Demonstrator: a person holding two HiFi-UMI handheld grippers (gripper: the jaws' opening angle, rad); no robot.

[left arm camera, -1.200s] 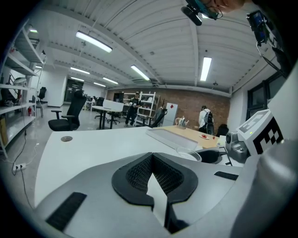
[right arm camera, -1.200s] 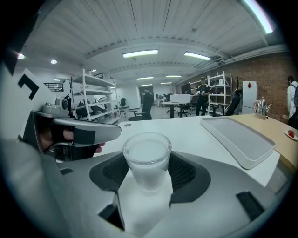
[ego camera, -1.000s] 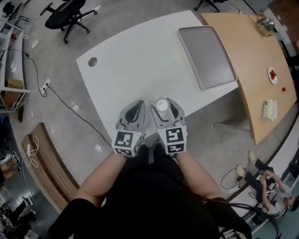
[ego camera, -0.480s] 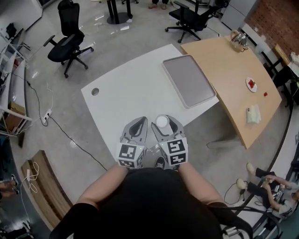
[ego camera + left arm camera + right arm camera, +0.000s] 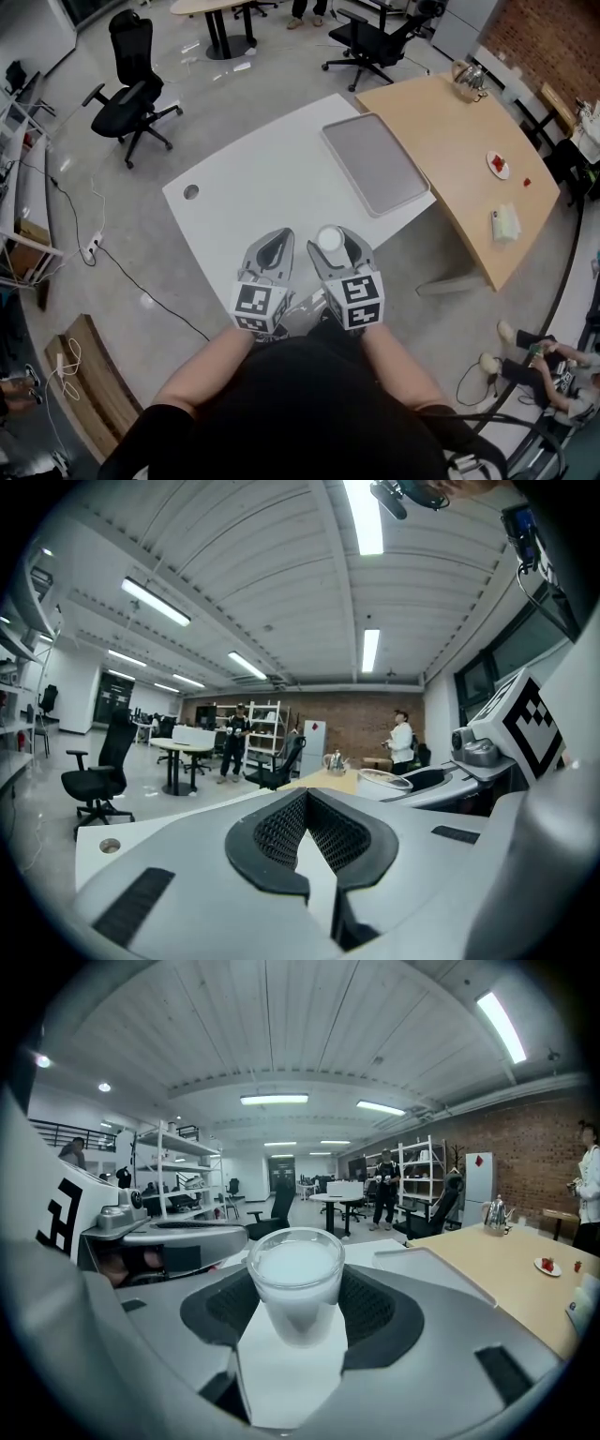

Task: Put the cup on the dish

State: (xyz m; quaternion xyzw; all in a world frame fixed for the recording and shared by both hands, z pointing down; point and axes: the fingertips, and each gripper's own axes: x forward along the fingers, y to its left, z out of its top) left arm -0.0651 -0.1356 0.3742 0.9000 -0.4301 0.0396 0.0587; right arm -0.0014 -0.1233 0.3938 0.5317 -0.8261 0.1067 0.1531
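I am holding my 2 grippers side by side over the near edge of the white table (image 5: 248,178). My right gripper (image 5: 329,242) is pinching the cup (image 5: 296,1274) between its 2 dark pads; the cup is standing upright, its rim rising above the jaws, and it looks milky white inside. My left gripper (image 5: 273,246) is pressing its jaws together at the tips, with nothing between them. The gray tray (image 5: 375,164) is lying at the table's far right, well apart from the cup.
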